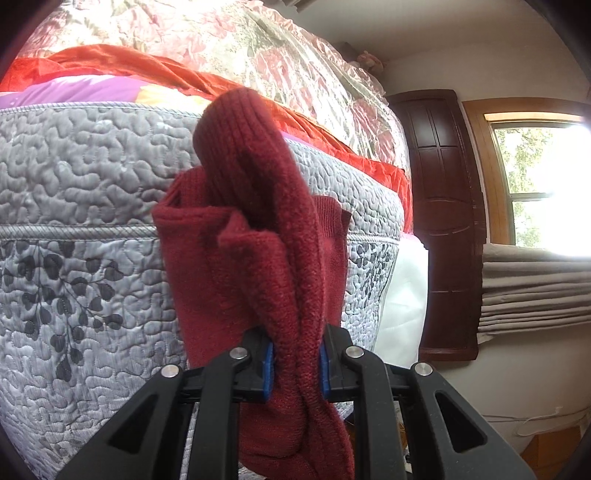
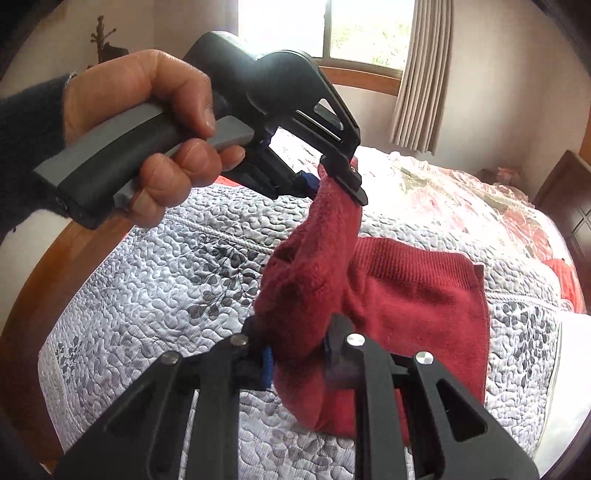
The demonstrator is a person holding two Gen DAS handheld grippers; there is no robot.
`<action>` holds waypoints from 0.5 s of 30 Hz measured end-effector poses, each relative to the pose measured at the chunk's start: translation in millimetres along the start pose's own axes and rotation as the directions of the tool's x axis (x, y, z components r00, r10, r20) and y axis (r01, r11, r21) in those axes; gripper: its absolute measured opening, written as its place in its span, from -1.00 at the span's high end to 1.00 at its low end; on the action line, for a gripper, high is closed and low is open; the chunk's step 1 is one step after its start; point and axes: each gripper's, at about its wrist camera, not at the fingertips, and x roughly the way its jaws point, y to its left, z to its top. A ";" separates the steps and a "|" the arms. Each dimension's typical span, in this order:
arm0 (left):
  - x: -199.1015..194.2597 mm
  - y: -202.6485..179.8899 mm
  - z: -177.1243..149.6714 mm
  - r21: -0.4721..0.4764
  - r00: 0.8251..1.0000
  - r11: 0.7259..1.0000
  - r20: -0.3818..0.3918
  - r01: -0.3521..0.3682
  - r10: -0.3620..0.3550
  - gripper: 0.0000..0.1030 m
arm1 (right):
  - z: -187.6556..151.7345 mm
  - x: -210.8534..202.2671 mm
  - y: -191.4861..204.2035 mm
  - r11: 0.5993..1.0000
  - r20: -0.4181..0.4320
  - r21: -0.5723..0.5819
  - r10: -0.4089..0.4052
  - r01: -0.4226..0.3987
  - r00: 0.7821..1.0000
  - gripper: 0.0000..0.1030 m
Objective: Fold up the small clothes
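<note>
A dark red knit sock (image 1: 266, 236) hangs between both grippers above the bed. My left gripper (image 1: 296, 360) is shut on one end of it, the cloth bunched between the blue pads. In the right wrist view my right gripper (image 2: 300, 363) is shut on the other end of the red sock (image 2: 314, 273). The left gripper (image 2: 340, 177) shows there from outside, gripped by a hand (image 2: 147, 129), clamping the sock's top. A second red knit piece (image 2: 421, 295) lies flat on the quilt behind the held sock.
A grey quilted bedspread (image 2: 155, 295) with a leaf print covers the bed, with a floral blanket (image 2: 461, 195) and orange-red cloth (image 1: 147, 66) further back. A dark wooden headboard (image 1: 443, 221), curtains (image 2: 424, 74) and a window (image 2: 325, 29) stand beyond. The wooden bed frame (image 2: 37, 288) runs at left.
</note>
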 end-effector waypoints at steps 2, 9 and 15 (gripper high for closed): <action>9.9 -8.2 0.8 0.009 1.000 1.000 -0.008 -0.007 0.007 0.66 | -4.2 -3.9 -12.9 1.000 0.008 0.024 -0.003 0.003 1.000 0.68; 50.5 -41.1 7.0 0.037 0.999 0.999 -0.030 -0.039 0.040 0.66 | -21.9 -9.3 -74.2 0.987 0.006 0.159 0.013 -0.014 1.000 0.68; 95.8 -66.5 10.8 0.051 0.994 0.995 -0.067 -0.086 0.089 0.66 | -44.6 -9.7 -115.4 0.971 -0.008 0.240 0.023 -0.020 1.000 0.68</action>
